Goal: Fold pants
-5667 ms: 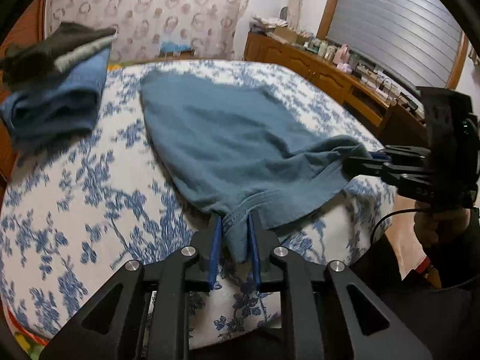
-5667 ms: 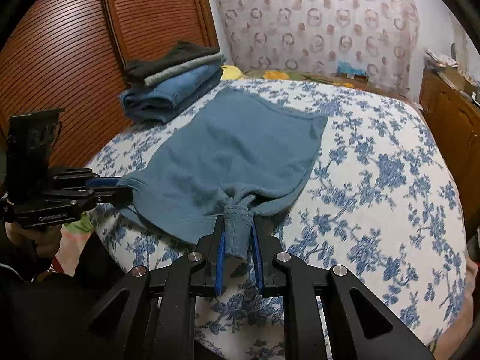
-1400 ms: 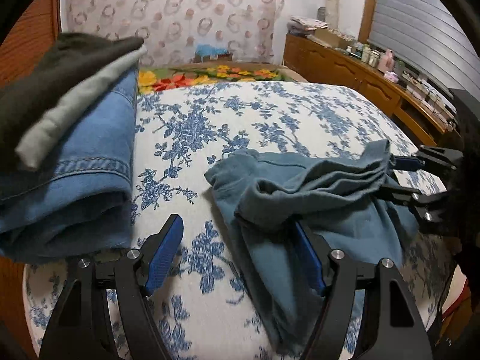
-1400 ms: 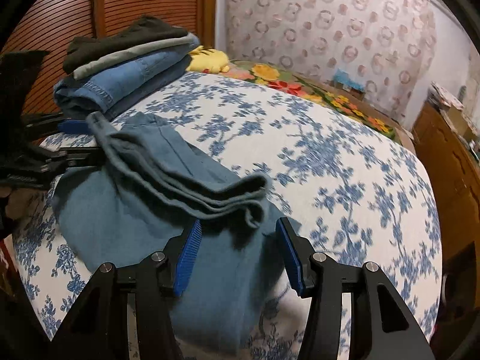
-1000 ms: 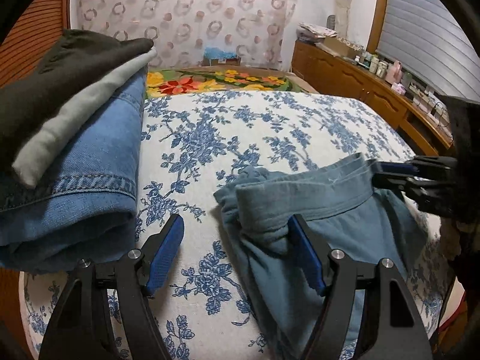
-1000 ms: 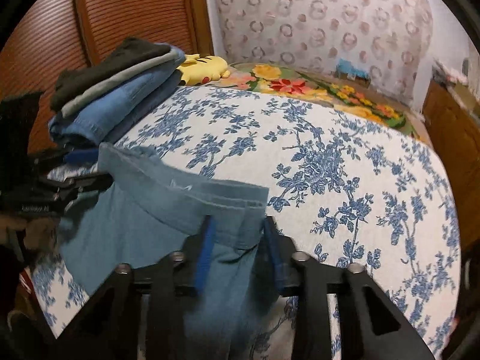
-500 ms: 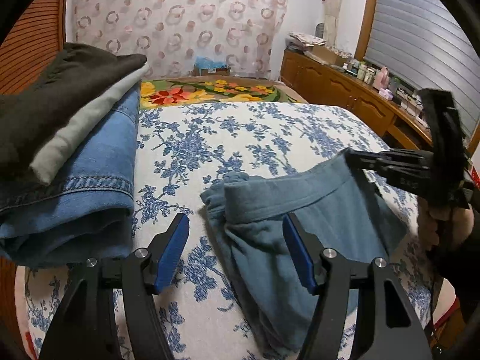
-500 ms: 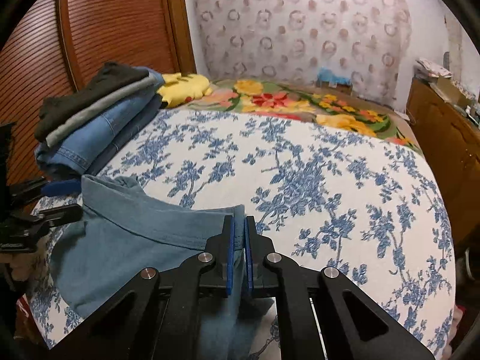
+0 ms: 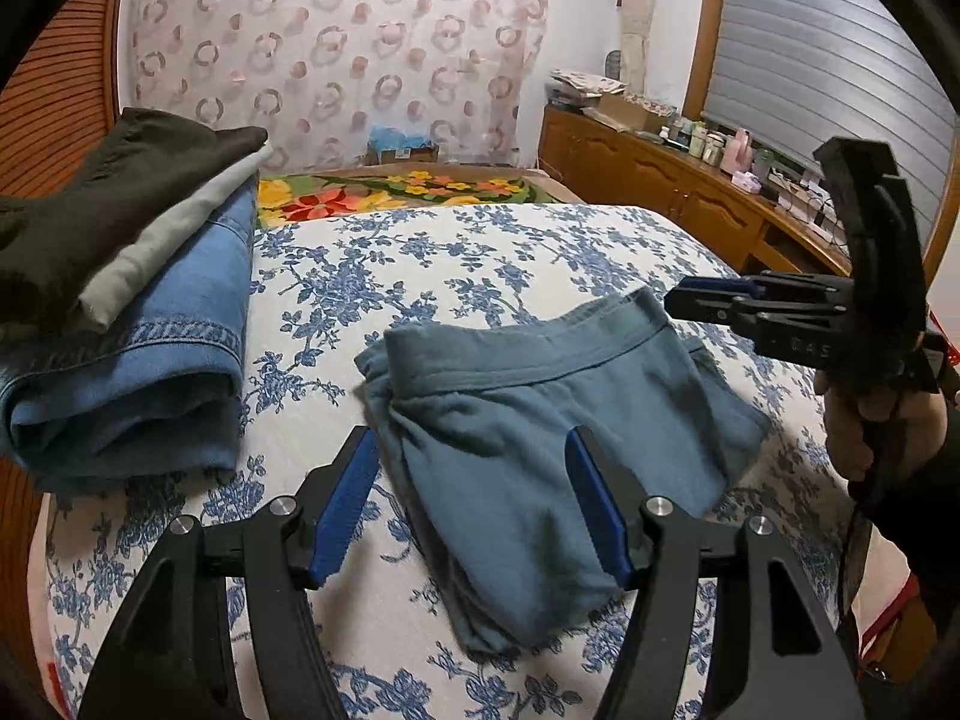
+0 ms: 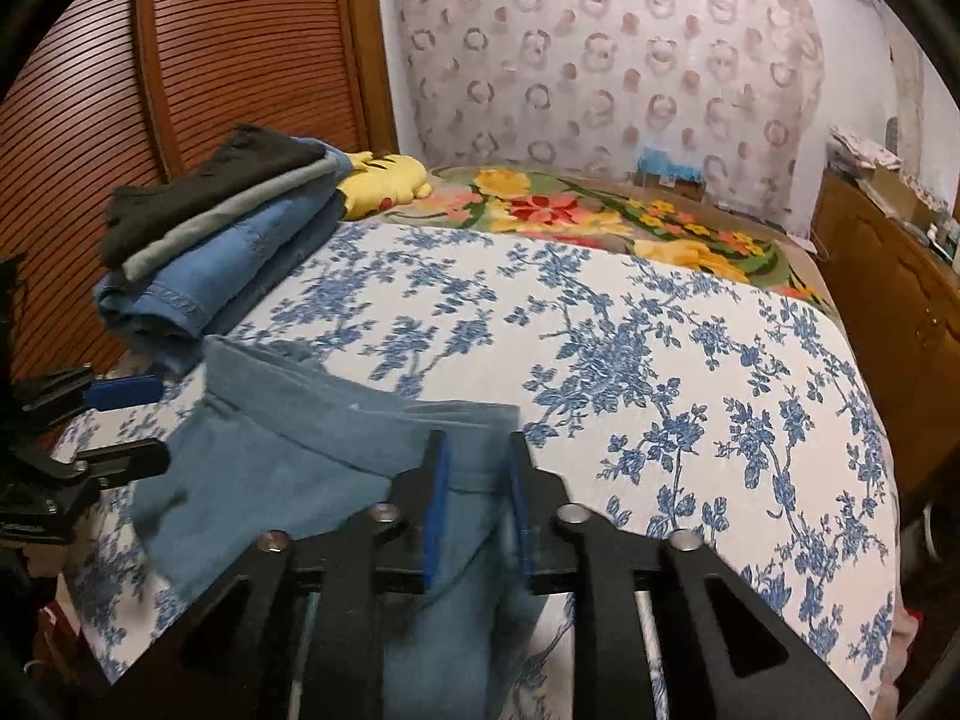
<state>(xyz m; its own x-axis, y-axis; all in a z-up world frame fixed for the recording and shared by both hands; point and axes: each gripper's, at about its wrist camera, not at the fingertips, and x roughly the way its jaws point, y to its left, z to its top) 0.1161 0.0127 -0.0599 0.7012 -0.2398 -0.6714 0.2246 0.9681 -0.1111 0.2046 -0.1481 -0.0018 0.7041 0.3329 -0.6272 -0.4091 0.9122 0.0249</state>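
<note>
The teal-blue pants lie folded on the blue-flowered bed cover, waistband on the far side. My left gripper hovers open just above their near part, its blue pads wide apart and touching nothing. In the right wrist view the pants lie under my right gripper. Its jaws are opening, with cloth showing in the gap but not pinched. The left wrist view shows the right gripper by the waistband's right corner, held by a hand. The left gripper shows at the left edge of the right wrist view.
A stack of folded clothes, jeans under grey and dark pieces, sits on the bed's left side. Beyond it lie a yellow plush toy and a bright flowered blanket. A wooden dresser runs along the right, with a slatted wooden door on the left.
The pants went from spread out to folded over. The right gripper, shut on the waistband corner half a second ago, has parted its jaws and let go. Both grippers drew back slightly.
</note>
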